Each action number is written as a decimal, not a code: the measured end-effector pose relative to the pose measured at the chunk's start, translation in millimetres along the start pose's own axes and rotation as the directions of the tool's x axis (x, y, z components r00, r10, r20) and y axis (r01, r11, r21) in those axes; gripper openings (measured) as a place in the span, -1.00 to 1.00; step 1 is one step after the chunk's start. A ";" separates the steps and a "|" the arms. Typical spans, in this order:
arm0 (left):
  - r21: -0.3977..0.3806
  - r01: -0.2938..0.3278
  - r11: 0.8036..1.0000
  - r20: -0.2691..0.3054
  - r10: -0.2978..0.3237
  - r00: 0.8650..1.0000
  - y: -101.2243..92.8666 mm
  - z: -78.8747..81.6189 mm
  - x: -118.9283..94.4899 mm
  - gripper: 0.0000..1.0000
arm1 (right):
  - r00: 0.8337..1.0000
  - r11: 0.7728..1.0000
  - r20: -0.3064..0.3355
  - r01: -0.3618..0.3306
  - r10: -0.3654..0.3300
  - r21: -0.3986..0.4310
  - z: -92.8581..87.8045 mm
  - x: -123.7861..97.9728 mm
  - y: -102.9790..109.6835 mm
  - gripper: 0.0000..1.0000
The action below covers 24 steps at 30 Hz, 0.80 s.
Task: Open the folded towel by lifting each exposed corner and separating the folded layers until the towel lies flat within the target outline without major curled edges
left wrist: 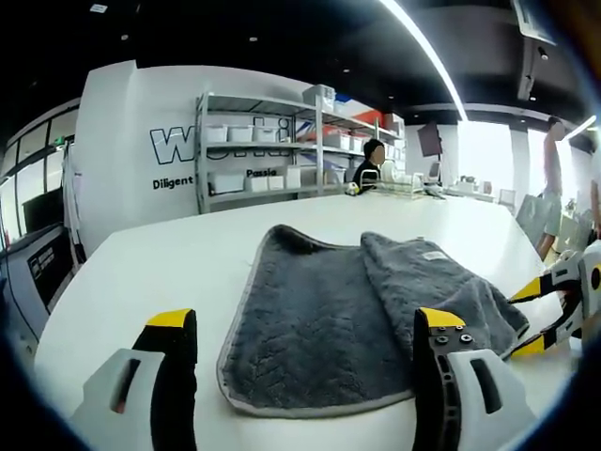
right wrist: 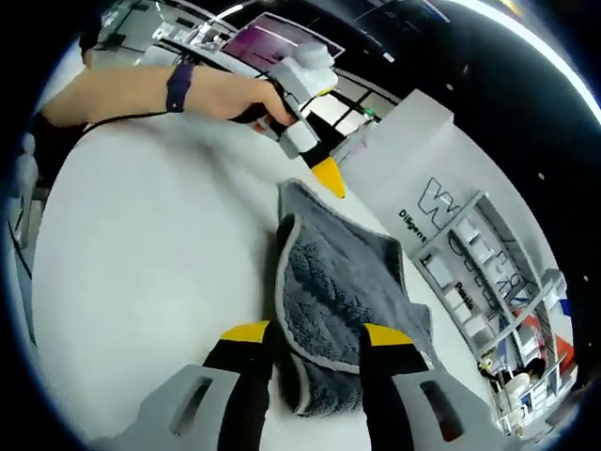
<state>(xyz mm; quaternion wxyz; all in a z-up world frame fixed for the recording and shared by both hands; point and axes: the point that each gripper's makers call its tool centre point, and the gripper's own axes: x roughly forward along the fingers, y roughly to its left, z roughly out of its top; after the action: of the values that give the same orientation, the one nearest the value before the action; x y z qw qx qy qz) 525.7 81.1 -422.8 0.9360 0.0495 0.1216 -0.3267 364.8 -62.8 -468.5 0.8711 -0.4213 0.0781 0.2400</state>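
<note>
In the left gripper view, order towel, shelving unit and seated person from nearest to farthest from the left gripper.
1. Towel, on the table between the jaws.
2. Seated person, beyond the table's far edge.
3. Shelving unit, against the back wall, left.

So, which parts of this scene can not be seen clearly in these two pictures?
- The target outline: no marking can be made out on the white table in either view.
- Towel, left gripper view: its near right corner is hidden behind a jaw of the left gripper.
- Towel, right gripper view: its near end is covered by the jaws of the right gripper.
- Wall lettering: cut off by the shelves.
</note>
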 end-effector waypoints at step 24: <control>-0.010 -0.008 1.000 -0.003 0.008 1.000 4.2 -1.7 0.4 0.87 | 0.995 0.995 0.040 0.093 -0.095 0.044 -6.2 -14.5 -31.5 -1.00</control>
<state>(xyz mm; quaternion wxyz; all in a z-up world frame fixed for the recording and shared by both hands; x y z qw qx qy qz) 528.3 84.4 -424.5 0.9373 0.0459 0.1245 -0.3223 367.8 -89.4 -445.5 0.8916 -0.4008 0.0449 0.2059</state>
